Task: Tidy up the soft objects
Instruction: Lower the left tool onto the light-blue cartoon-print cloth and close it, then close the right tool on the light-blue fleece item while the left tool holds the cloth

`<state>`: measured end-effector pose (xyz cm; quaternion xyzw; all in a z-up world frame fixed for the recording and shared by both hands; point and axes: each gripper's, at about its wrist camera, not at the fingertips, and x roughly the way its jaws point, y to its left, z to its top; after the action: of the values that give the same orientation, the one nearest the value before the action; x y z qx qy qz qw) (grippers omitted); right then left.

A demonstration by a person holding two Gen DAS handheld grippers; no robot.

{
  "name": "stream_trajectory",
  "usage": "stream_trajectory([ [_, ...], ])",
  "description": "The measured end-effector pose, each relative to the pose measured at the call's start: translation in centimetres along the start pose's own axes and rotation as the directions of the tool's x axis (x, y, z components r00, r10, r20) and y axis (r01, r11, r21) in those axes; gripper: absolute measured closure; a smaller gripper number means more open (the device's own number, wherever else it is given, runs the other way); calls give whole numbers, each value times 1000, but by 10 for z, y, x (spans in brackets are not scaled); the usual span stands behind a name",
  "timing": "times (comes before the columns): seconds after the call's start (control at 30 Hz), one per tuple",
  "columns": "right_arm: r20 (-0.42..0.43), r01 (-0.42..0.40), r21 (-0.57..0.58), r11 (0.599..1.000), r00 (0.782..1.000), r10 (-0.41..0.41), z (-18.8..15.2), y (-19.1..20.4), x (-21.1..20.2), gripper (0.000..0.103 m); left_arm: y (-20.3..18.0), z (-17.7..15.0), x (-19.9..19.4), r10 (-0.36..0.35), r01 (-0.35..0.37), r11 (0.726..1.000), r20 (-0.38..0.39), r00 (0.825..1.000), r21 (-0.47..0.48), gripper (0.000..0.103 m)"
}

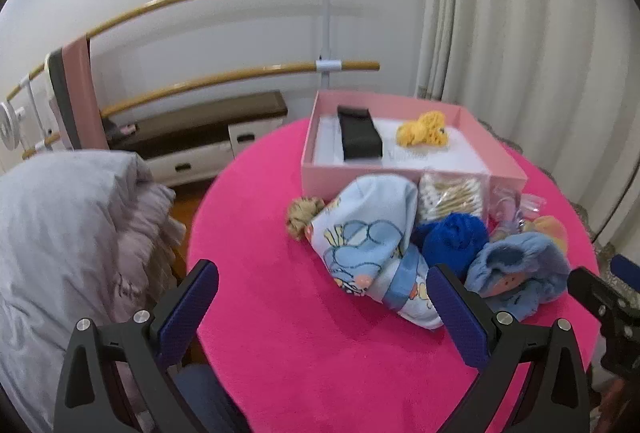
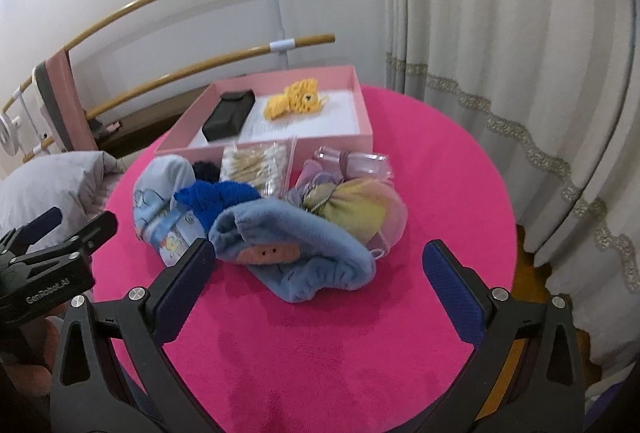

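Note:
A pile of soft things lies on the round pink table (image 1: 304, 345) in front of an open pink box (image 1: 496, 175). The pile holds a light blue printed cloth (image 1: 368, 233), a blue knitted piece (image 1: 456, 237), a blue plush item (image 2: 296, 253), a pastel pouch (image 2: 360, 205) and a tan scrunchie (image 1: 300, 217). The box (image 2: 332, 143) holds a yellow knitted toy (image 2: 296, 99) and a black case (image 2: 230, 115). My left gripper (image 1: 324, 301) is open and empty, left of the pile. My right gripper (image 2: 320, 273) is open and empty, just before the plush item.
A clear bag of cotton swabs (image 2: 256, 165) and a clear plastic packet (image 2: 352, 163) lie against the box front. A grey cushioned chair (image 1: 60, 233) stands left of the table. Curtains (image 2: 500, 33) hang at the right. A wooden rail rack (image 1: 240, 33) stands behind.

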<state>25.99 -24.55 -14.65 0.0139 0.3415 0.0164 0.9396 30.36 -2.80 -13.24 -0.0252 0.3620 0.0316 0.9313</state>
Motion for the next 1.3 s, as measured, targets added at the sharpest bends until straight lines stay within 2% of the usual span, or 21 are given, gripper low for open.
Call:
stream_trajectory([
  [0.33,-41,9,10,1000,999,-8,0,-8,22,0,-4,13,79,-52,44,996,-111,992,-78,0],
  [0.43,-59,2,-3,1000,998,-2,-1,-5,31,0,-2,15,105,-126,103,984,-156,980,-146,0],
  [0.53,-71,-2,-19,1000,997,1,-3,-3,38,0,3,20,115,-180,153,973,-152,972,-174,16],
  [0.6,-73,-3,-28,1000,997,1,-3,-2,40,0,5,25,117,-219,193,967,-152,964,-169,39],
  [0.67,-72,-17,-32,999,997,14,-3,-1,42,1,7,29,116,-222,200,968,-152,963,-149,44],
  [0.8,-82,-42,-26,999,996,40,-3,1,50,7,10,32,120,-198,179,975,-144,970,-134,43],
  [0.83,-86,-43,-19,999,995,41,-3,1,53,9,9,33,123,-190,172,977,-146,971,-128,37],
  [0.87,-91,-50,-10,999,995,49,-3,2,57,17,8,34,125,-173,156,980,-144,974,-124,29],
  [0.9,-96,-63,-1,998,993,63,-3,3,59,26,7,35,128,-153,137,983,-140,978,-118,27],
  [0.93,-96,-73,5,997,993,74,-3,5,61,30,5,35,129,-155,141,984,-137,978,-113,29],
  [0.97,-98,-78,7,997,992,79,-4,7,63,38,4,36,132,-160,147,984,-140,977,-102,36],
  [1.0,-102,-79,7,997,992,80,-6,8,64,50,3,35,133,-163,150,984,-144,976,-97,39],
  [1.03,-104,-83,13,996,991,84,-7,9,65,57,3,35,133,-167,154,983,-144,975,-97,41],
  [1.1,-102,-95,33,995,990,98,-9,6,61,82,5,34,132,-181,169,981,-144,973,-97,45],
  [1.17,-97,-109,30,994,989,111,-9,3,54,86,6,30,126,-188,177,980,-142,972,-91,46],
  [1.3,-107,-138,45,989,984,142,-13,-5,43,82,12,24,112,-172,162,983,-127,977,-85,46],
])
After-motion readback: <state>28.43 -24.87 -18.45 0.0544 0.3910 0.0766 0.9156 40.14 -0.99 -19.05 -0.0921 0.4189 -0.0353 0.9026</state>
